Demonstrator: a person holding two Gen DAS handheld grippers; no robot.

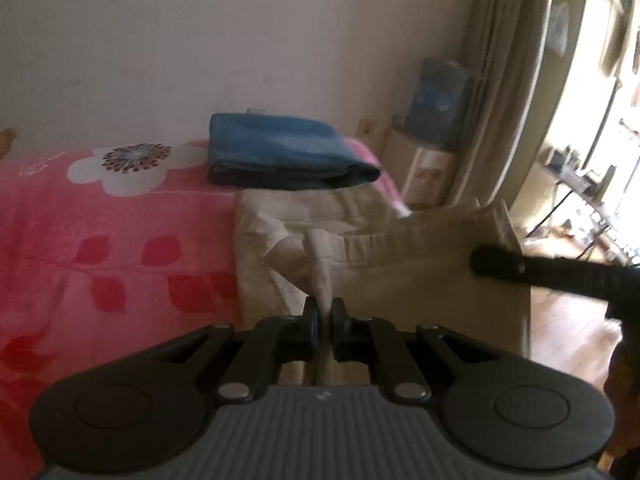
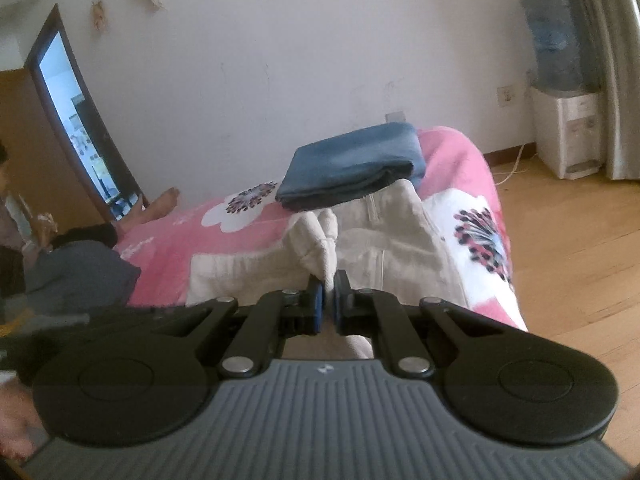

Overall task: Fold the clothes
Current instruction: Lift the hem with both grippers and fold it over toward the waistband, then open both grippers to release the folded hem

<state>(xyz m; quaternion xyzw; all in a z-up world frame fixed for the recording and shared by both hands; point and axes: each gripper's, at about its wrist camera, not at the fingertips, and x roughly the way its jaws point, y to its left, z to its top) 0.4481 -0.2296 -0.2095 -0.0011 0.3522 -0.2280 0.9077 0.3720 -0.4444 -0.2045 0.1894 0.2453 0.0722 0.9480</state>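
2 claws (image 1: 325, 312) (image 2: 328, 286) pinch beige trousers (image 1: 400, 276); no readable writing.

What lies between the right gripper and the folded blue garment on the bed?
Only the beige trousers. The right gripper pinches a bunched fold of them, and they stretch up to the blue garment. The right wrist view shows this.

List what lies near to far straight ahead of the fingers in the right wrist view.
Right gripper, shut on a bunched fold of the cream fabric trousers → folded blue denim garment → pink floral blanket edge → white wall.
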